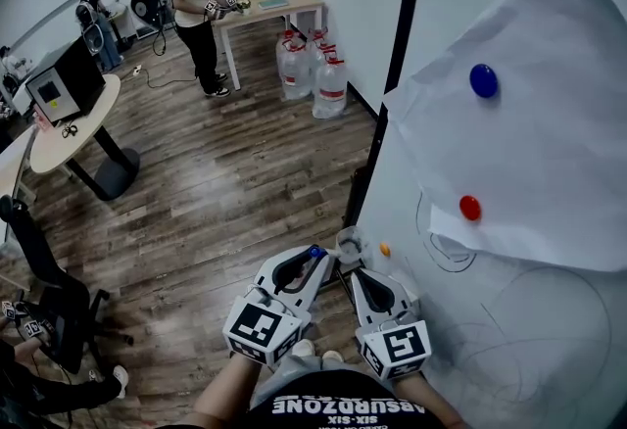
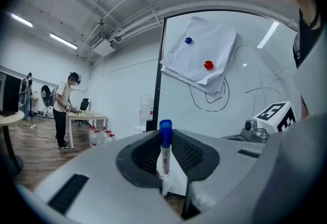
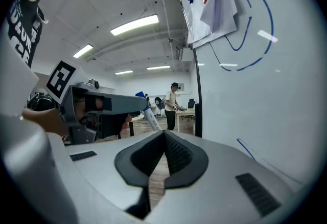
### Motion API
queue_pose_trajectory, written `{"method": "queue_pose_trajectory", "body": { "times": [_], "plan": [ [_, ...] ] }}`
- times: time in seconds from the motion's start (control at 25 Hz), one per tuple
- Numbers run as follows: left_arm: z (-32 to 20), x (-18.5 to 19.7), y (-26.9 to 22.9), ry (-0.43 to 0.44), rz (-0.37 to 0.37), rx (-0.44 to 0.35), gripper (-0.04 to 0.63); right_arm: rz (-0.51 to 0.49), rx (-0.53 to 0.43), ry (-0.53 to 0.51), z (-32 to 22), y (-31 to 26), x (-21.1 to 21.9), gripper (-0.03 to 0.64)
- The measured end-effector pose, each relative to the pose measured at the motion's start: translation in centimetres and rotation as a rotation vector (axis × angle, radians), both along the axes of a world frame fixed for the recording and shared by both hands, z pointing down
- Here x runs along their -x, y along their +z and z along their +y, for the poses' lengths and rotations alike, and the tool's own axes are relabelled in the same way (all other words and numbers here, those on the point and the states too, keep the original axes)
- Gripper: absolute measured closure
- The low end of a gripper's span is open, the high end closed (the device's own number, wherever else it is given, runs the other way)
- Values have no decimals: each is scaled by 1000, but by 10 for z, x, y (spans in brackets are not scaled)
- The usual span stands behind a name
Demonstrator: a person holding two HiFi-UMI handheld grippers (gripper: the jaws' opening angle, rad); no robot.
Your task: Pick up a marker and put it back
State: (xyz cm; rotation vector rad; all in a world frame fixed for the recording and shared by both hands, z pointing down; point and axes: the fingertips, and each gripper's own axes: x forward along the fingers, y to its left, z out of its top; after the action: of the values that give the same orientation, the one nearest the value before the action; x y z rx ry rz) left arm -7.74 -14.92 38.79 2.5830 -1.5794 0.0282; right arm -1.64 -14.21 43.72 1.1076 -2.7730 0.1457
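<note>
Fingers (image 2: 190,154) of the left gripper (image 2: 166,139) were clamped on the marker (image 2: 163,157), pinching its white barrel low down so that the blue cap stood clear above the tips. The marker's long axis ran upright, across the line of the fingers, cap on top; in the right gripper view it leaned a little (image 3: 147,114). The right gripper (image 3: 164,135) had its fingers together with nothing between them.

From the head view the left gripper (image 1: 318,261) was the one carrying the marker (image 1: 315,252), with the right gripper (image 1: 356,272) just beside it and between it and the whiteboard (image 1: 549,349). The board therefore lay to the right of the held marker, close by. No view showed plainly the spot where the marker belonged.

Both hands were held low in front of the person, side by side. The left gripper pointed about level along the foot of the board, and the right dipped slightly. Putting the marker back looked like the left hand's job, and would likely mean swinging it towards the board past the idle right gripper.
</note>
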Motion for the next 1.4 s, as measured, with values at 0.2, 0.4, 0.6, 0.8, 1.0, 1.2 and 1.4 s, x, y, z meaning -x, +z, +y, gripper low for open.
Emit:
{"method": "queue_pose_trajectory", "body": {
  "times": [0.2, 0.4, 0.6, 0.8, 1.0, 1.2, 1.4],
  "plan": [
    [-8, -5, -3, 19, -18, -17, 523, 2, 2, 14, 0, -1, -4, 620],
    [-16, -12, -7, 43, -29, -33, 523, -1, -4, 26, 0, -2, -8, 620],
    [-25, -19, -6, 60, -48, -40, 523, -4, 0, 38, 0, 1, -11, 619],
    [-35, -22, -1, 70, -47, -33, 523, -1, -6, 48, -1, -2, -15, 620],
    [-45, -27, 5, 87, -48, -26, 523, -6, 3, 61, -1, 0, -18, 620],
    [-60, -30, 20, 115, -69, -15, 523, 4, -2, 55, -2, -2, -17, 620],
    [-71, -35, 36, 142, -77, 2, 523, 3, -2, 54, -4, -2, -16, 619]
  ]
}}
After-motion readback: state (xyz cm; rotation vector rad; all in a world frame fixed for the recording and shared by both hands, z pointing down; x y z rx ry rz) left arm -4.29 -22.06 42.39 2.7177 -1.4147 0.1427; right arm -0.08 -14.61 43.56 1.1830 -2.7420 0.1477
